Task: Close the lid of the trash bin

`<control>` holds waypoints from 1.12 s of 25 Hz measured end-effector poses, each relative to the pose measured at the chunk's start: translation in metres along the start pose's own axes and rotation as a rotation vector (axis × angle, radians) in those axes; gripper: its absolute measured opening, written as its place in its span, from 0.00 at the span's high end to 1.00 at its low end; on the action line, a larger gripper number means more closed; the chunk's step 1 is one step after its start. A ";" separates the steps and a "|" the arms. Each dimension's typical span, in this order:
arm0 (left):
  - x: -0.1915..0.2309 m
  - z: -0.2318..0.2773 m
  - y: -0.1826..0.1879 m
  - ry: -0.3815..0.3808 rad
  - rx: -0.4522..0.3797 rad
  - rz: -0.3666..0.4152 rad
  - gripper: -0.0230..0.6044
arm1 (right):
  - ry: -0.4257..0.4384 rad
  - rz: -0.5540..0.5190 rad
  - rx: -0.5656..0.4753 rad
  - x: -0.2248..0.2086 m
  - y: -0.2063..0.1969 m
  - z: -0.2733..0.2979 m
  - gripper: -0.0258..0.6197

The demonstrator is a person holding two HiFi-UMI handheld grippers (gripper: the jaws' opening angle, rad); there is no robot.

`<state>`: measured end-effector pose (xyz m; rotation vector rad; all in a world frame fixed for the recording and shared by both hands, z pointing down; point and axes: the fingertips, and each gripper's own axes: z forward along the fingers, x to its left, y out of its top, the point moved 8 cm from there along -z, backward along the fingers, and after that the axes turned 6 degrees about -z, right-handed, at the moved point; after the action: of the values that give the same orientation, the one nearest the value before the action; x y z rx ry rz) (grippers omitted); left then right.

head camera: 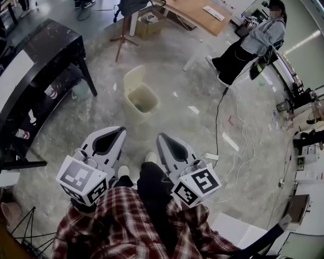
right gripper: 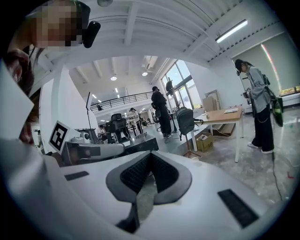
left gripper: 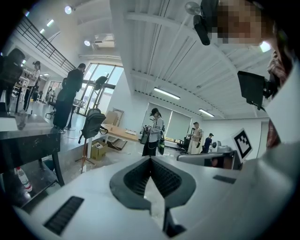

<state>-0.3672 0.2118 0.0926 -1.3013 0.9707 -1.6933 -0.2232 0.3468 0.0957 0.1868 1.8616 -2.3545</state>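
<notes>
A cream trash bin (head camera: pixel 135 114) stands on the floor ahead of me in the head view. Its lid (head camera: pixel 132 79) is raised upright at the far-left side, leaving the inside open. My left gripper (head camera: pixel 121 130) is held low and near my body, short of the bin, with its jaws shut on nothing. My right gripper (head camera: pixel 160 135) sits beside it, also shut and empty. The bin does not show in the left gripper view, where the left gripper (left gripper: pixel 150 159) points across the room. The right gripper (right gripper: pixel 150 154) likewise faces the room, with no bin in sight.
A black table (head camera: pixel 40 50) with bottles (head camera: pixel 50 92) on its lower shelf stands left of the bin. A person (head camera: pixel 253 45) stands at the far right, with a cable (head camera: pixel 218 116) trailing across the floor. A wooden table (head camera: pixel 197 12), cardboard box (head camera: pixel 148 23) and tripod stand (head camera: pixel 123 35) lie beyond.
</notes>
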 end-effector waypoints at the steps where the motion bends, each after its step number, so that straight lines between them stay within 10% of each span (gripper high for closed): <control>1: 0.001 0.006 0.000 0.004 0.004 -0.003 0.95 | -0.002 0.007 0.003 -0.007 -0.001 0.000 0.94; 14: -0.010 0.161 0.043 0.122 -0.053 0.000 0.95 | 0.077 -0.024 -0.002 -0.176 0.048 0.012 0.94; 28: -0.031 0.250 0.035 0.399 -0.078 -0.105 0.95 | 0.374 -0.016 0.160 -0.302 0.055 0.062 0.94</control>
<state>-0.1132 0.1978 0.0952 -1.0985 1.2231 -2.0634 0.0830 0.2830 0.1119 0.6744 1.8165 -2.6241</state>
